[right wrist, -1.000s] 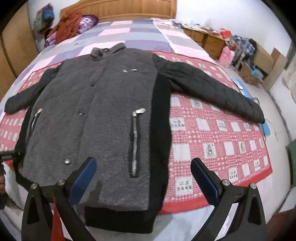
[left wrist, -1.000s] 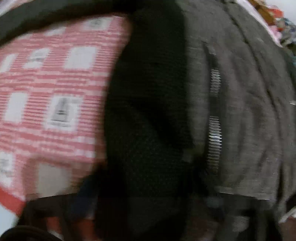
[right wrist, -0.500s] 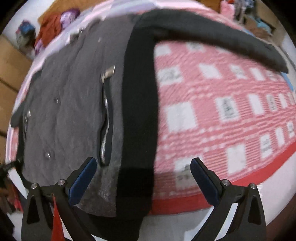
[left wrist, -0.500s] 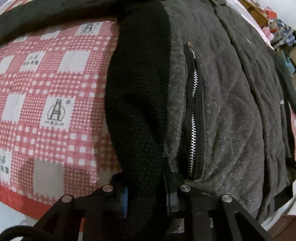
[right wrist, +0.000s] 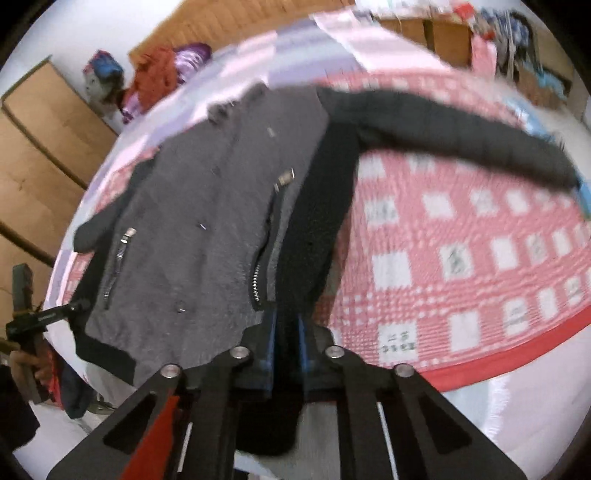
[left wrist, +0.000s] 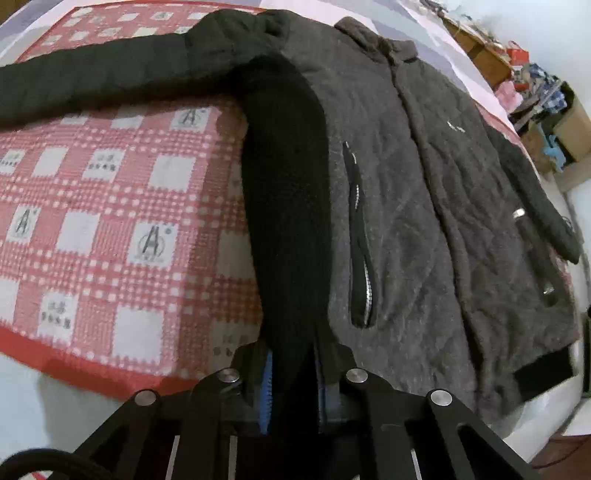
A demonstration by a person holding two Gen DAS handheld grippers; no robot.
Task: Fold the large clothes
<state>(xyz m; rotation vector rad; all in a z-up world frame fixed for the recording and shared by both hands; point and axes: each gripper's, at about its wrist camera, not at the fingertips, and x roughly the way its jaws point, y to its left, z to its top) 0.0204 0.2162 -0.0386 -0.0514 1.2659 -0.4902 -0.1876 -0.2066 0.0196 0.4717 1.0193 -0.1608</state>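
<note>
Since a second ago the right gripper has gone from wide open above the jacket to closed on its black side panel, near the hem. The left gripper was already clamped half a second ago and remains so, holding the opposite black side panel between its blue pads.

The jacket lies face up on a red checked blanket spread over the bed. Its grey quilted front is flat, collar at the far end, hem at the near edge. Both black sleeves reach outward: one sleeve stretches left across the blanket in the left wrist view, the other sleeve stretches right in the right wrist view. A zip pocket sits just right of the held panel in the left view.

The right wrist view is blurred. At its far left, the person's hand holds the left gripper's handle. Clothes are piled at the far end, near the wooden headboard.
</note>
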